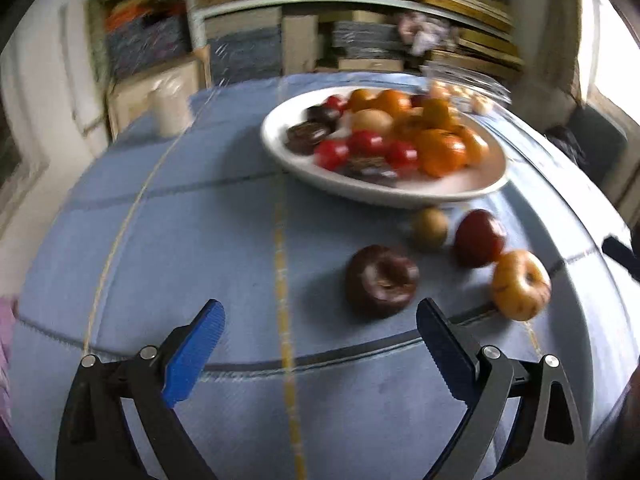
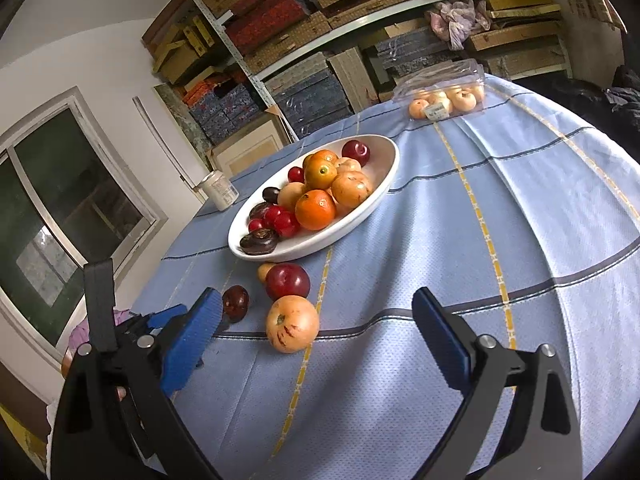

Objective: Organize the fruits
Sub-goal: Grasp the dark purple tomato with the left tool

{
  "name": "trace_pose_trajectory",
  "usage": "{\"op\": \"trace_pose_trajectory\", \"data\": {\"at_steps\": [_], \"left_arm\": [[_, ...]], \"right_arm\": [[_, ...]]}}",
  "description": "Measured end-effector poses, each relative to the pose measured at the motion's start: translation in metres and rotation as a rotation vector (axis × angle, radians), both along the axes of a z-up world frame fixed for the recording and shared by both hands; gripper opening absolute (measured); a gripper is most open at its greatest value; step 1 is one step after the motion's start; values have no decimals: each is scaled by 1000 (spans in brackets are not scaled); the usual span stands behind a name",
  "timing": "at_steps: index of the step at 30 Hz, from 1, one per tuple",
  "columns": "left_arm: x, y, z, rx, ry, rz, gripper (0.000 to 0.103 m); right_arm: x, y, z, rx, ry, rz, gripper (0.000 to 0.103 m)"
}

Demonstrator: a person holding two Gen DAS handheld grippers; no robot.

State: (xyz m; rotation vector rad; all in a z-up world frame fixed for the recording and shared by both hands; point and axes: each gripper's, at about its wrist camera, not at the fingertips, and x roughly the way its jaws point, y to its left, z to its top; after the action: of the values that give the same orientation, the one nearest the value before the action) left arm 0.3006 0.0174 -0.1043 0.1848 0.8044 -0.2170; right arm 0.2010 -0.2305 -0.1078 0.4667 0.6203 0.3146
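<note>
Most of the fruit is already gathered: the white bowl [image 2: 390, 168] on the blue checked surface [image 2: 520, 240] holds a heap of oranges [image 2: 315, 209], small red fruits [image 2: 282, 218], pale round fruits and a few dark ones. 4 pieces are left outside it, all lying on the cloth just in front of the bowl's near rim. A dark red plum [image 2: 287, 281] sits closest to the bowl, with a small tan fruit [image 2: 265, 271] tucked touching it at the rim side. A pale apple [image 2: 292, 324] with red streaks lies just in front of the plum, and a small dark fruit [image 2: 235, 303] lies beside them, nearest your left tool.

You hold both tools empty. Your left hand-held gripper [image 1: 320, 354] hangs with its blue pads spread wide, low over the cloth, and the dark fruit [image 1: 382, 280] lies just beyond its fingertips; this view is smeared by motion blur. Your right hand-held gripper [image 2: 318, 346] is likewise spread wide and carries nothing, with the apple sitting in the gap between its fingers as the camera sees it.

At the far edge of the surface, a clear plastic box [image 2: 444, 88] of pale fruit stands well apart from the bowl; whether it belongs to the job cannot be told. By this reading, the work is well past halfway, with 4 loose pieces to go.
</note>
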Motion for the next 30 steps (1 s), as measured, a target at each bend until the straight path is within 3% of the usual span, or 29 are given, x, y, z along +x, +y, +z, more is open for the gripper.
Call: {"op": "trace_pose_trajectory", "data": {"at_steps": [5, 9, 16, 18, 30], "left_arm": [[6, -13, -3, 19, 1, -19, 94], [19, -9, -6, -33, 44, -13, 82], [19, -10, -8, -77, 72, -47, 78], [20, -14, -9, -78, 79, -70, 64], [19, -17, -10, -100, 85, -102, 43]], "right_arm": [[0, 0, 0, -4, 1, 2, 94], [0, 1, 0, -4, 0, 2, 94], [0, 3, -1, -17, 3, 12, 94], [0, 4, -2, -19, 4, 12, 94], [3, 0, -5, -33, 20, 14, 94]]}}
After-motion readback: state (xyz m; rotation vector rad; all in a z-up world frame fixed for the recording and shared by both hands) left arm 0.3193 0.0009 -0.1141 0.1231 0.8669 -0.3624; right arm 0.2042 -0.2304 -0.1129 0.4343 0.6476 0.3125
